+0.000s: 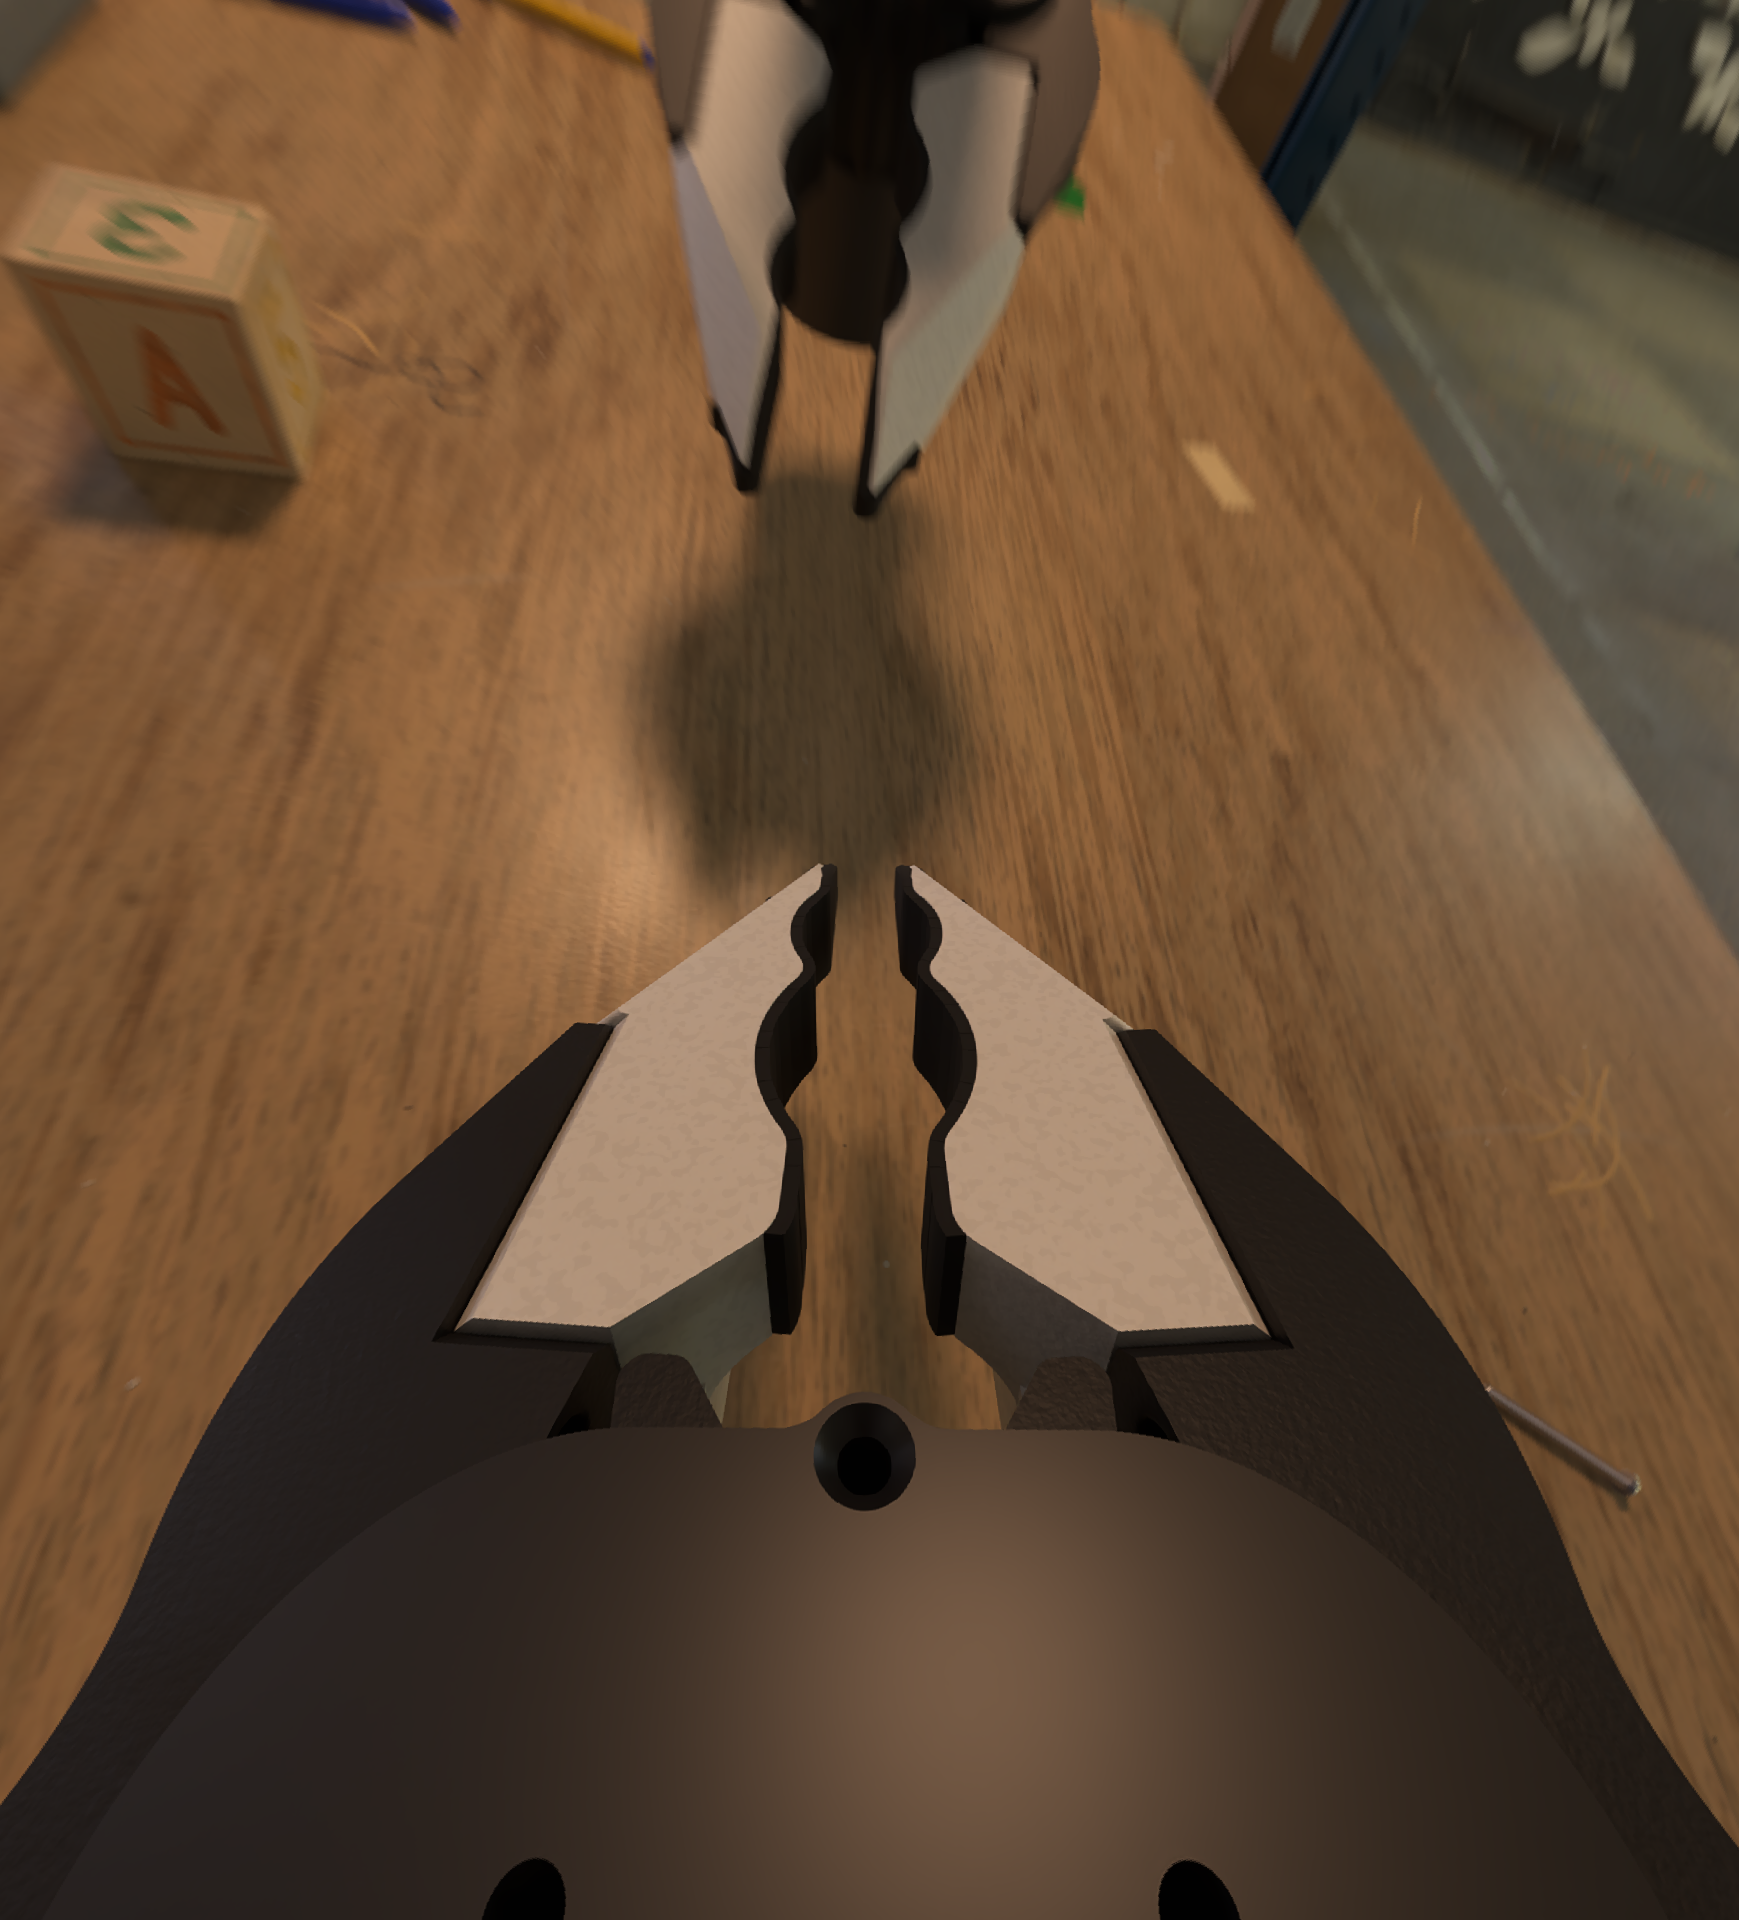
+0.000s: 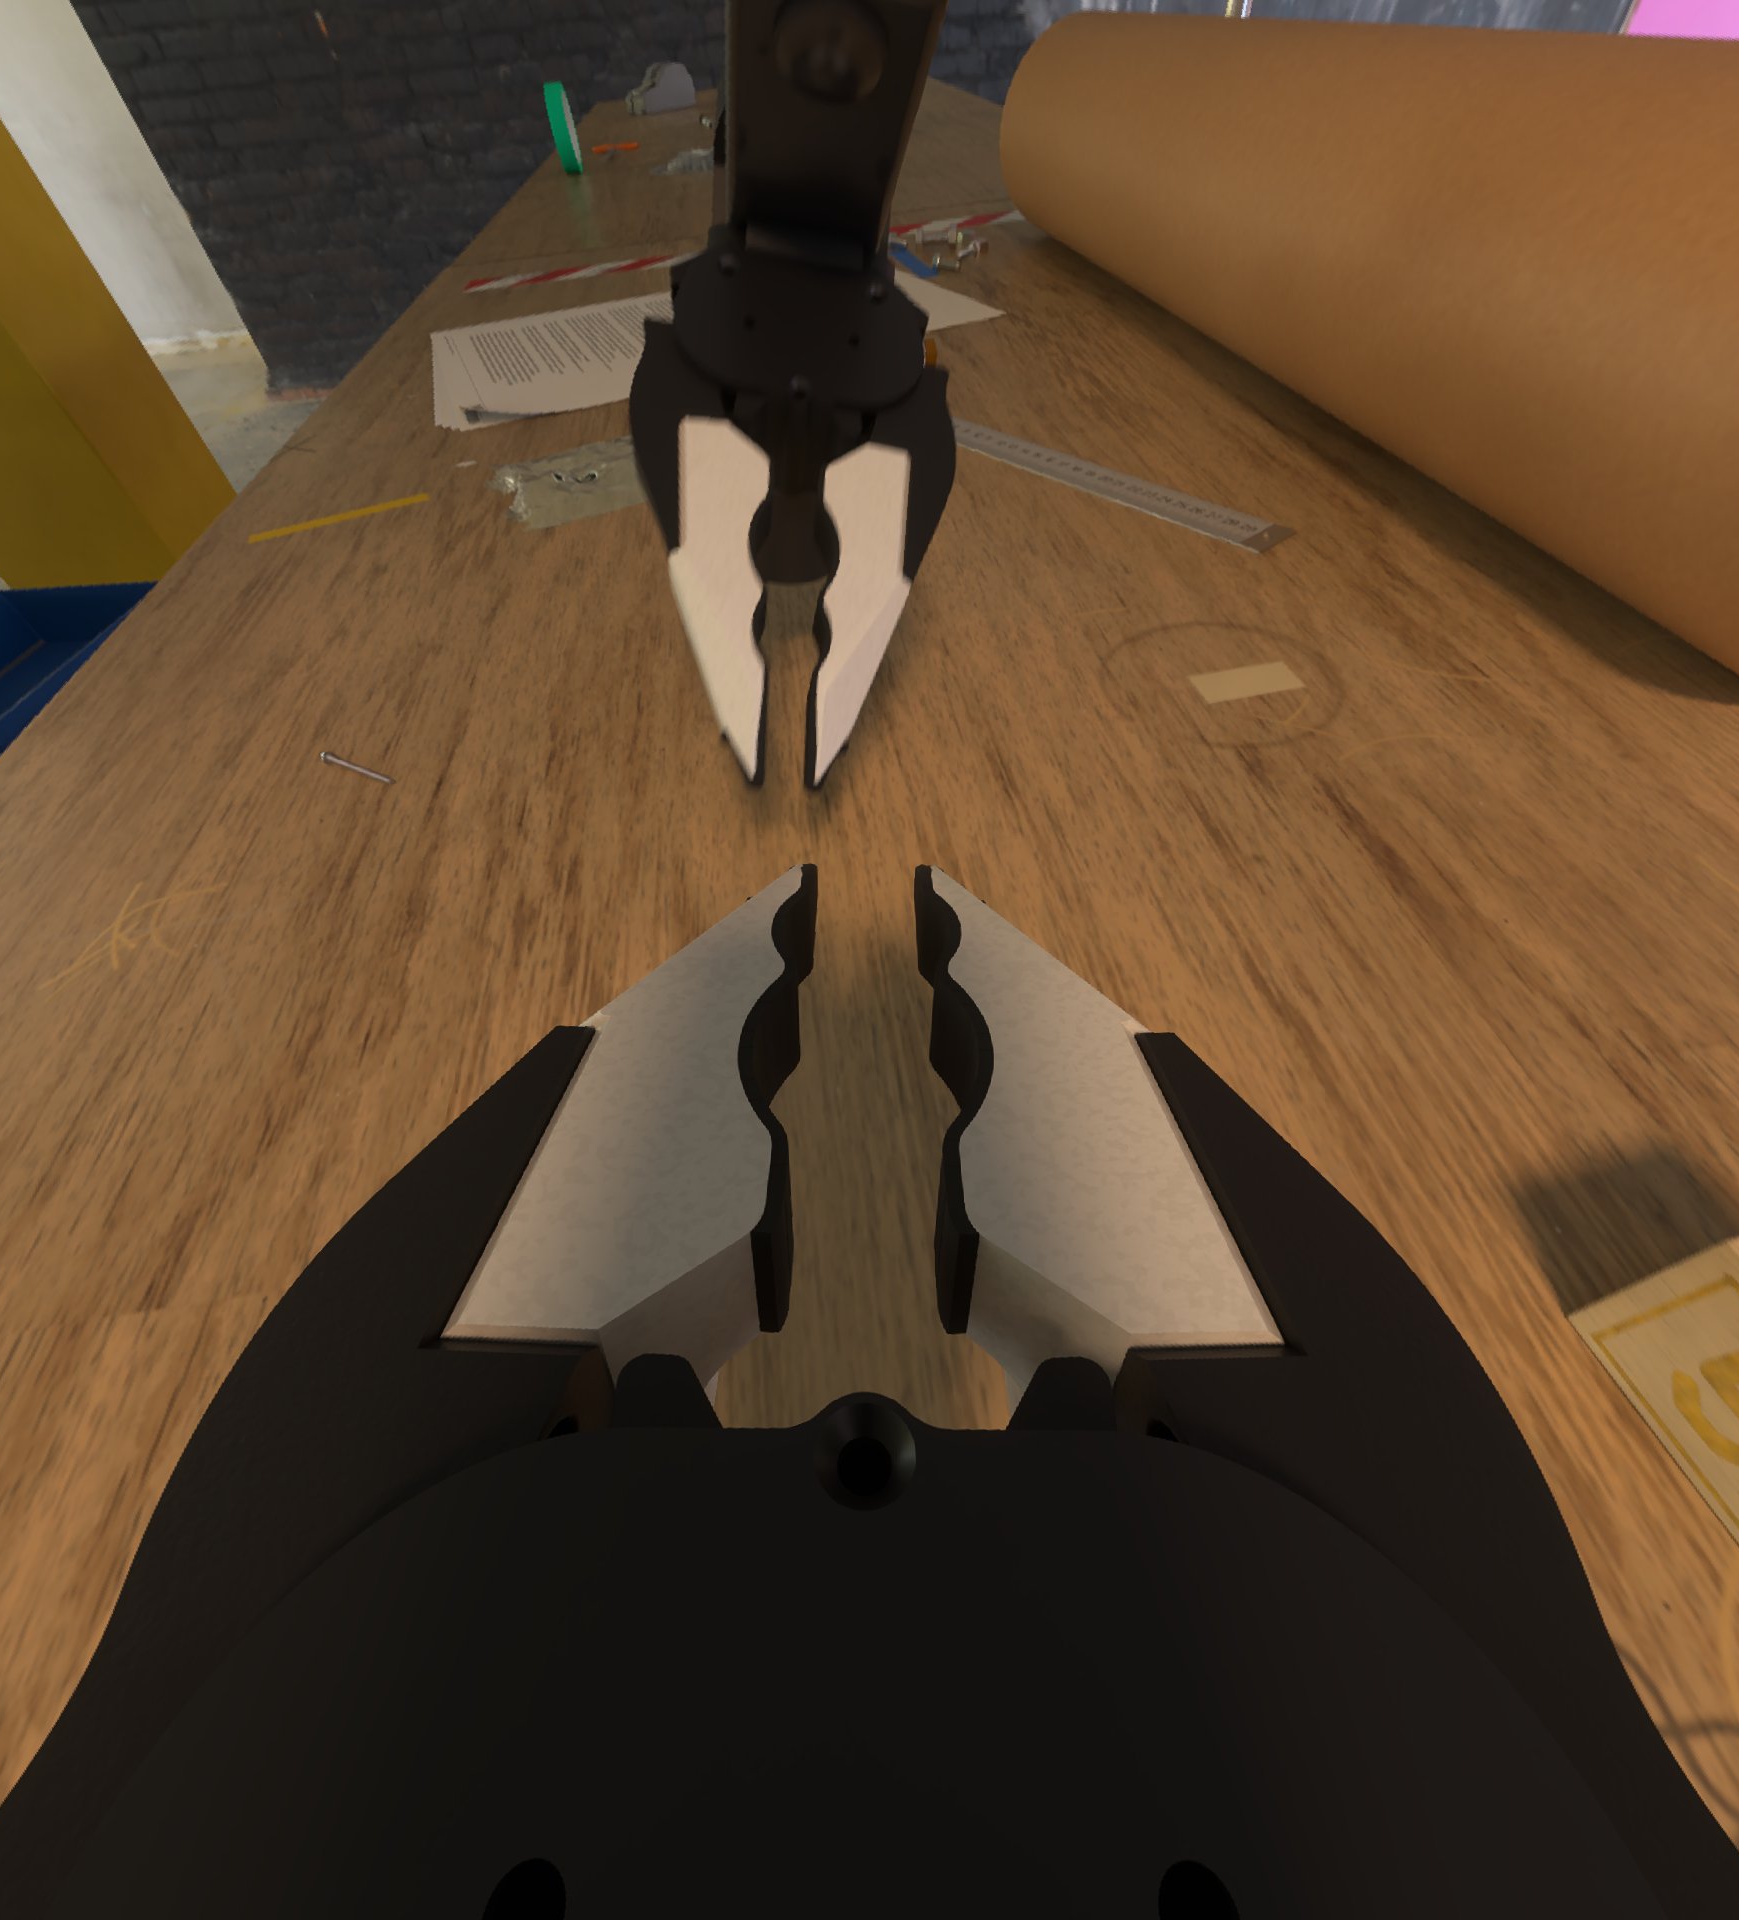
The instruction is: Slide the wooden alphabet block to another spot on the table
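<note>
The wooden alphabet block (image 1: 169, 332) stands on the wooden table (image 1: 325, 831) at the far left of the left wrist view, apart from both grippers. In the right wrist view the block (image 2: 1738, 1403) lies at the right edge, beside my right gripper and not touching it. My left gripper (image 1: 865, 878) has its jaws a narrow gap apart with nothing between them. My right gripper (image 2: 865, 873) is the same, with a slightly wider gap. The two face each other tip to tip: the right gripper (image 1: 805, 497) shows ahead in the left view, the left gripper (image 2: 785, 781) in the right view.
A big brown paper roll (image 2: 1416, 312) lies along the right side. A metal ruler (image 2: 1114, 483), printed sheets (image 2: 532, 364), a green tape roll (image 2: 561, 125) and a nail (image 2: 356, 769) lie on the table. The table edge (image 1: 1467, 582) runs at the right in the left wrist view.
</note>
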`<state>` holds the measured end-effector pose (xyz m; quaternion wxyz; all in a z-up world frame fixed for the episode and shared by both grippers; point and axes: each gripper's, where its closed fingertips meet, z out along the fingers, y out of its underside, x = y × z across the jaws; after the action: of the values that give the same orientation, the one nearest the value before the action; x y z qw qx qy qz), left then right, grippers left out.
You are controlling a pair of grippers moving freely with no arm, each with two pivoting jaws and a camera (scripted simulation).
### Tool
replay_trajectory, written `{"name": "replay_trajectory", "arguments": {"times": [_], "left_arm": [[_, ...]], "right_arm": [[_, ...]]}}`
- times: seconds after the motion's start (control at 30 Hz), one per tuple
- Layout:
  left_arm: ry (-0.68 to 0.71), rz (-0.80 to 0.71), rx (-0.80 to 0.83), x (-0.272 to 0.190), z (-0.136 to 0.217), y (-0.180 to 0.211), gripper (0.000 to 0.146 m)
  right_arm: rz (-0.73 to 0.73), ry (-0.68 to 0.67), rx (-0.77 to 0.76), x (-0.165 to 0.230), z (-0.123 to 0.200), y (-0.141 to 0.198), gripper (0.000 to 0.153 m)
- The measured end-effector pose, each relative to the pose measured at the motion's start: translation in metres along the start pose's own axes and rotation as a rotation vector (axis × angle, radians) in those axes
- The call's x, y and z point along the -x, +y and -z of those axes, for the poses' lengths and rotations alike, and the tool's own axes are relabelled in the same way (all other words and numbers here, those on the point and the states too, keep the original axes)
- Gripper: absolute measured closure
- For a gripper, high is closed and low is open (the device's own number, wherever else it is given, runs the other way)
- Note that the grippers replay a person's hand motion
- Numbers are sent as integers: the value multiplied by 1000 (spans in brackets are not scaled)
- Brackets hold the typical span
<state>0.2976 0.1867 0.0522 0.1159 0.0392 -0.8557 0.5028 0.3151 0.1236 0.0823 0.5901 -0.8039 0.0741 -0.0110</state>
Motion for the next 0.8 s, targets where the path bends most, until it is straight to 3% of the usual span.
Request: {"name": "replay_trajectory", "arguments": {"times": [0.1, 0.33, 0.43, 0.5, 0.63, 0.73, 0.8], "left_arm": [[17, 84, -145, 8, 18, -15, 140], [35, 152, -255, 12, 29, -21, 141], [29, 160, -270, 14, 35, -19, 146], [-18, 136, -235, 19, 33, -16, 146], [-49, 152, -219, 25, 36, -14, 146], [-50, 155, -235, 25, 42, -12, 146], [-37, 150, -243, 23, 45, -11, 146]], "right_arm": [[-18, -5, 4, -1, 6, 3, 134], [-115, -32, 16, -3, 10, 5, 134], [-169, -46, 23, -4, 14, 5, 134], [-111, 6, 59, -17, 18, 4, 132], [75, 133, 145, -64, 39, -21, 98], [336, 289, 398, -126, 55, -18, 74], [419, 261, 581, -156, 54, -4, 55]]}}
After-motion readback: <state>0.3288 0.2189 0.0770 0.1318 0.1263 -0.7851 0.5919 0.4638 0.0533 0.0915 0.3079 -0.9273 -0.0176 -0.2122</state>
